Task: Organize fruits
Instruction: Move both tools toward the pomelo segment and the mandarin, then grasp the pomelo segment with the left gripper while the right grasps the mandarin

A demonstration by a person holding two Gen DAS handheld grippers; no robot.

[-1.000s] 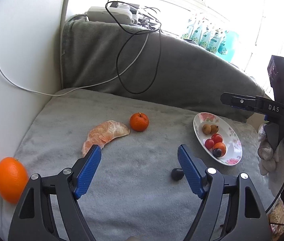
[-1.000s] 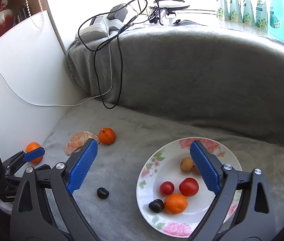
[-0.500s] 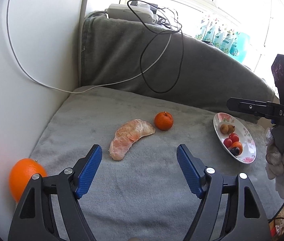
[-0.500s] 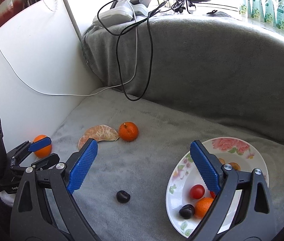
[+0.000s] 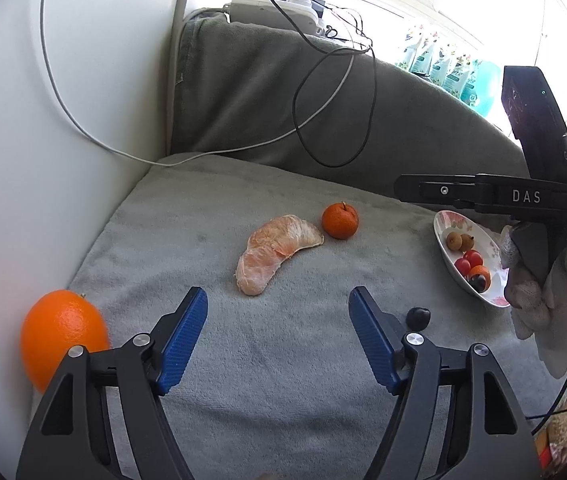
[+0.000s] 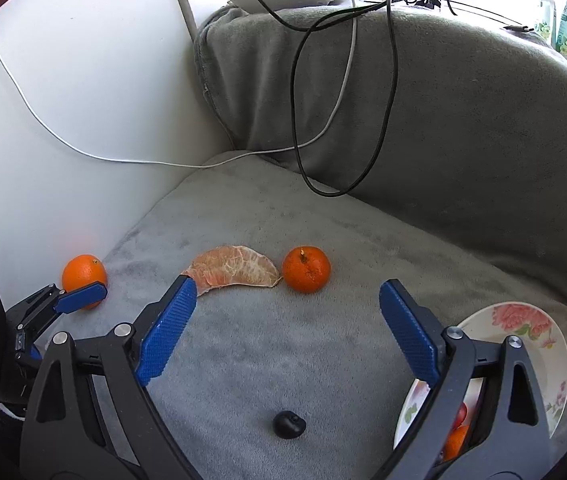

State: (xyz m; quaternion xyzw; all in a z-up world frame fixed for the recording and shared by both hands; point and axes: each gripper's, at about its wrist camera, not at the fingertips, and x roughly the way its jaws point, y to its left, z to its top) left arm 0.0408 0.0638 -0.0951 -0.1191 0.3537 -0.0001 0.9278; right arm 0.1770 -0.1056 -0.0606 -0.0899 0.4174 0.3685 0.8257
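Note:
A peeled citrus segment (image 5: 279,252) lies on the grey blanket, with a small mandarin (image 5: 340,221) right beside it. My left gripper (image 5: 278,300) hovers just short of the segment; its jaws are closing with nothing between them. A big orange (image 5: 63,334) rests against the white wall at left. A dark round fruit (image 5: 418,318) lies loose near the flowered plate (image 5: 445,222), which holds several small fruits. My right gripper (image 6: 288,292) is open and empty, pointing at the mandarin (image 6: 306,270), the dark fruit (image 6: 289,424) lying under it.
A white wall (image 5: 43,160) bounds the left side. The blanket-draped backrest (image 5: 363,128) rises behind, with a black cable (image 5: 375,92) and a white cable (image 5: 123,152) hanging over it. A gloved hand (image 5: 543,292) holds the right gripper beside the plate (image 6: 523,320).
The right gripper swung left, so the plate slid to the frame's right edge and the mandarin came to the centre. The left gripper moved closer to the peeled segment and its jaws narrowed.

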